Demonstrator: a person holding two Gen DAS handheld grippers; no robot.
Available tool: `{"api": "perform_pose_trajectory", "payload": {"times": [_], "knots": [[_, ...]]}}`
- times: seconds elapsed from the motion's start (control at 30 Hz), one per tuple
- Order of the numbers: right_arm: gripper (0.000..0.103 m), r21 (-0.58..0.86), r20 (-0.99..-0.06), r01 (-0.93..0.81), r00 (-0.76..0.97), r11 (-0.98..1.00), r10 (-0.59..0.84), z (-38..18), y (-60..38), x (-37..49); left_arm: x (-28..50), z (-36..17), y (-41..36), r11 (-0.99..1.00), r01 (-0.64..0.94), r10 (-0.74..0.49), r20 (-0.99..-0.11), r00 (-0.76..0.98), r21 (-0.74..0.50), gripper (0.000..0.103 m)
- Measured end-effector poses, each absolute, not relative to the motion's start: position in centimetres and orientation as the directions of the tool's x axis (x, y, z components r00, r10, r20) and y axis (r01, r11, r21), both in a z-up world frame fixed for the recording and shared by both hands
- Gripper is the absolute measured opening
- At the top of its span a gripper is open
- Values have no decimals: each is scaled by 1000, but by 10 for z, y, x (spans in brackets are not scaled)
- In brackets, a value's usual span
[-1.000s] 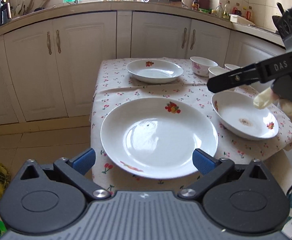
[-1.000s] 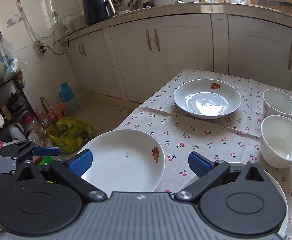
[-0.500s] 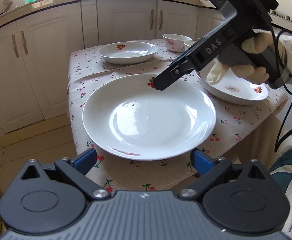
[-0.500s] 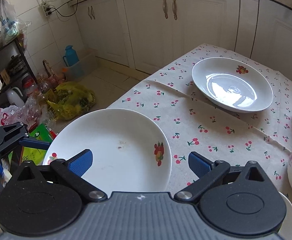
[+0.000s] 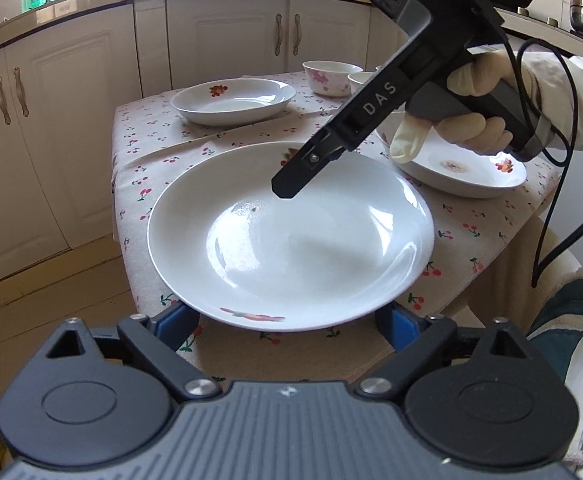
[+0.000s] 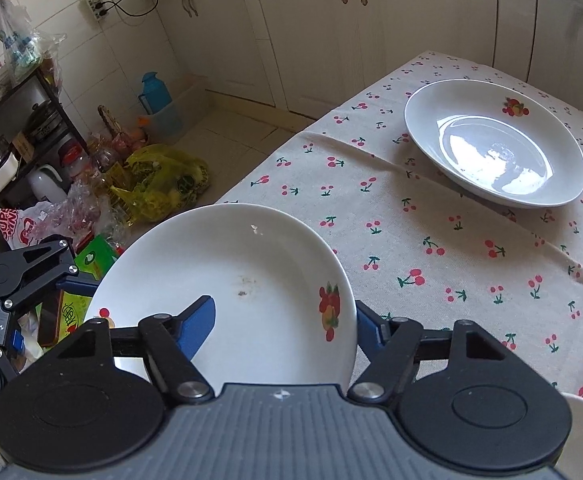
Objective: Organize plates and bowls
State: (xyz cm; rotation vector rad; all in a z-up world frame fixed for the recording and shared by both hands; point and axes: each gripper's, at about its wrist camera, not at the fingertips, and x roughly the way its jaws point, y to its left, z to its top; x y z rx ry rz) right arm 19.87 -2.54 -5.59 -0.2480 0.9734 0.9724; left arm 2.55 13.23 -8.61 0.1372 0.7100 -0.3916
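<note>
Plate tilted, rim clamped in right gripper; left gripper closing, straddles rim untouched. "DAS" on right gripper.

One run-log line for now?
right gripper shut on large plate rim | left gripper open, jaws just closing, plate's near rim between them

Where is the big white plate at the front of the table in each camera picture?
Left wrist view: the big plate fills the middle, its near rim between the left gripper fingers.
Right wrist view: the same plate sits bottom centre, its rim between the right gripper fingers.
Shared landmark: the far plate on the cherry tablecloth.
</note>
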Motion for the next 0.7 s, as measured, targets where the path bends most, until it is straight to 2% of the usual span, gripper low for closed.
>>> {"api": "perform_pose_trajectory", "payload": {"times": [0.27, 0.7], "knots": [[78, 255, -782, -771, 190, 584, 593, -54, -28, 206, 31, -84, 129, 917, 399, -299, -667, 682, -3, 94], [78, 194, -764, -738, 299, 646, 572, -37, -43, 238, 79, -79, 120, 897, 443, -340, -637, 691, 1, 94]]}}
